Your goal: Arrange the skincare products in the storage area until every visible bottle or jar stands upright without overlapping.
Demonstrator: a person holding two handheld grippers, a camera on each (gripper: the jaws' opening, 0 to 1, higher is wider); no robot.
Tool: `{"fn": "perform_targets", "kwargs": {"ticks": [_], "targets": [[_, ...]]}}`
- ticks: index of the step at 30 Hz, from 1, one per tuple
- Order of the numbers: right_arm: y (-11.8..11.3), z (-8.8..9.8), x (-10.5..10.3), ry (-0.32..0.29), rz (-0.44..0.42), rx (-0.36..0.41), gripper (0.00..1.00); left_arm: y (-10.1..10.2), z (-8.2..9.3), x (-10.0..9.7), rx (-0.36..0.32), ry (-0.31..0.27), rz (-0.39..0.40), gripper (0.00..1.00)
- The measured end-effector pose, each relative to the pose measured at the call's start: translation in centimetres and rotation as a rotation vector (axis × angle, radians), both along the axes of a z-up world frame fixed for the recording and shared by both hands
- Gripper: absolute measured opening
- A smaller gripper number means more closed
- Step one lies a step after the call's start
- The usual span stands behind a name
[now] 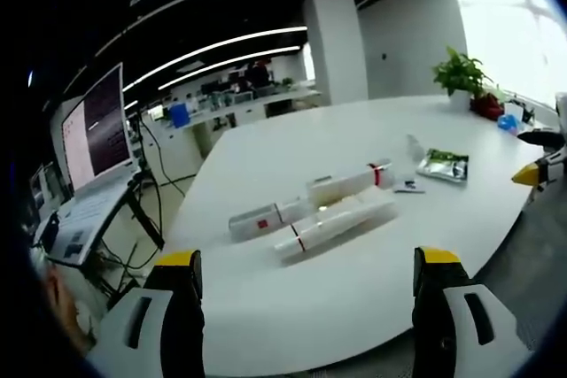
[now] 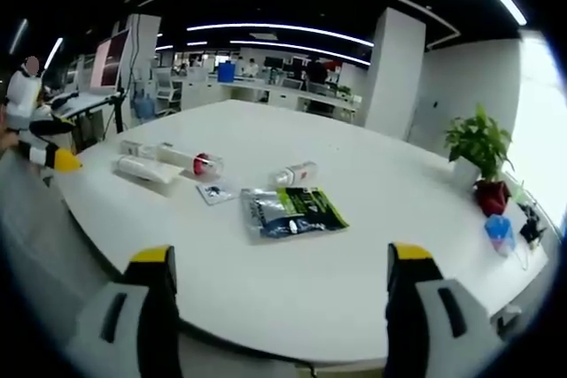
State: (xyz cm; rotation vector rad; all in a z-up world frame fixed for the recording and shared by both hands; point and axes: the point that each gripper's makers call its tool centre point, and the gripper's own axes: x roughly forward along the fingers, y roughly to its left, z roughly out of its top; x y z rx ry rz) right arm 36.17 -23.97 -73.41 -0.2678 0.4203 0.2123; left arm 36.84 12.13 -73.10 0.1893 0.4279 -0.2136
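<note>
My left tongs and right tongs hang released, short of the tabletop; three tubes lie flat at twelve o'clock, none upright, awaiting standing.

right tongs open above white table, tubes lying flat, green packet, potted plant

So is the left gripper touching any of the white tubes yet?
Apart. The left gripper view shows the left gripper open, with bare table between its fingers and the lying white tubes.
</note>
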Motion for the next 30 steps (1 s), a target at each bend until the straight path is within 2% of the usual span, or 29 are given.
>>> {"fn": "perform_targets", "kwargs": {"ticks": [10, 18, 30], "targets": [[0.2, -0.2, -0.3, 0.02, 0.006, 0.005, 1.0, -0.6, 0.1, -0.1, 0.007, 0.004, -0.037, 0.97], [0.2, 0.0, -0.3, 0.019, 0.009, 0.013, 1.0, -0.5, 0.3, 0.5, 0.043, 0.025, -0.083, 0.97], [0.2, -0.4, -0.5, 0.041, 0.013, -0.001, 1.0, -2.3, 1.3, 3.0, 0.079, 0.028, -0.191, 0.97]]}}
